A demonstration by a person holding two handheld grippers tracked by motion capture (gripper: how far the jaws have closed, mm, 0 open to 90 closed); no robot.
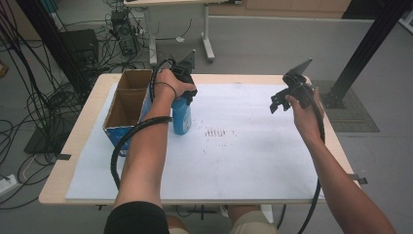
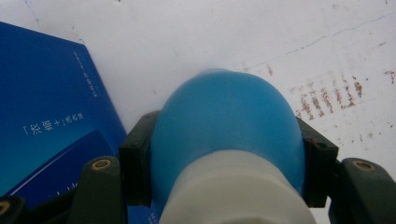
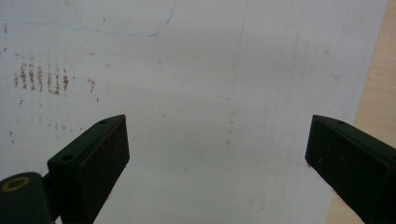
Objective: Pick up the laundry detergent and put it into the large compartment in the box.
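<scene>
High view: left claw [image 1: 187, 92] pinching blue plastic bottle [image 1: 181, 117] beside open cardboard box [image 1: 127, 105]; lift straight, right claw [image 1: 282, 100] spread idle

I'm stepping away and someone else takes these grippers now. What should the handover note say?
Left hand-held gripper: shut on the blue bottle, gripped near its white cap, upright beside the open cardboard box.
Right hand-held gripper: open, holding nothing, above the white mat.
Done: bottle grasped.
Left: probably move the bottle, perhaps into the box; the destination can't be told from here.
</scene>
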